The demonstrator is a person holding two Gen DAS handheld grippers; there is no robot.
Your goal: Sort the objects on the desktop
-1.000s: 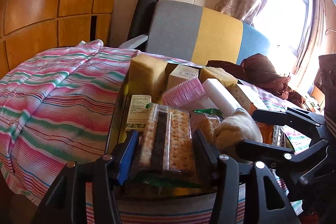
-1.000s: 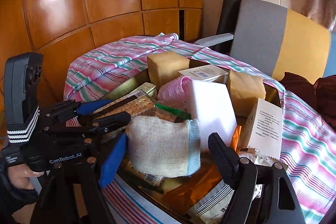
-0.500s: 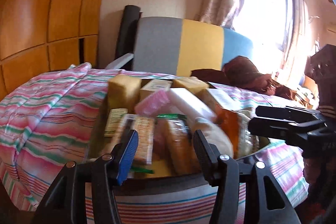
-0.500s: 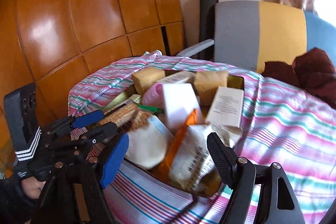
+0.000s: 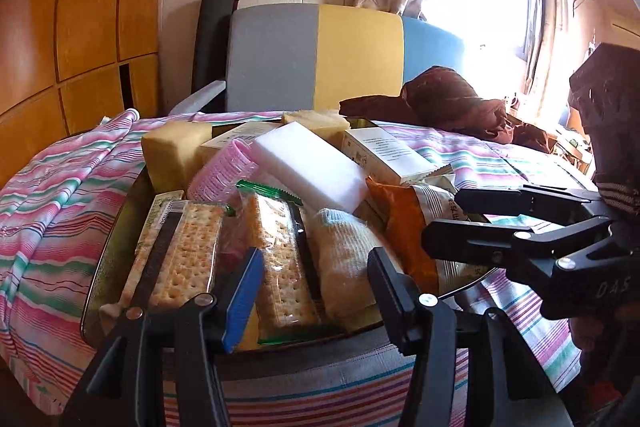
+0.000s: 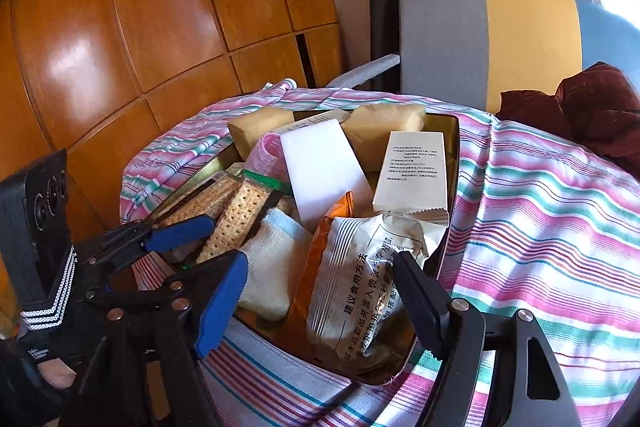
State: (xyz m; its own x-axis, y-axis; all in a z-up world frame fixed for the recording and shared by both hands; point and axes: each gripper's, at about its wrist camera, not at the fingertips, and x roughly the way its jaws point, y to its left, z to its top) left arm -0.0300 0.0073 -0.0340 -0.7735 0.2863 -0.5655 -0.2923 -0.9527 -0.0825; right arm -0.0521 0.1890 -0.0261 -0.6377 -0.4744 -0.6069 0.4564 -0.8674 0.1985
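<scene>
Both grippers had backed off from the tray (image 5: 105, 247) compared with a second earlier, when they were right in over the pile. The left gripper (image 5: 312, 291) sat at the near edge, fingers wide and empty, lined up roughly with a cracker pack (image 5: 280, 259). The right gripper (image 6: 320, 295) was wide open too, just in front of the snack bag (image 6: 360, 287) and the rolled cloth (image 6: 272, 267). Nothing had been lifted out, so I'd say the sorting hadn't really started.
</scene>
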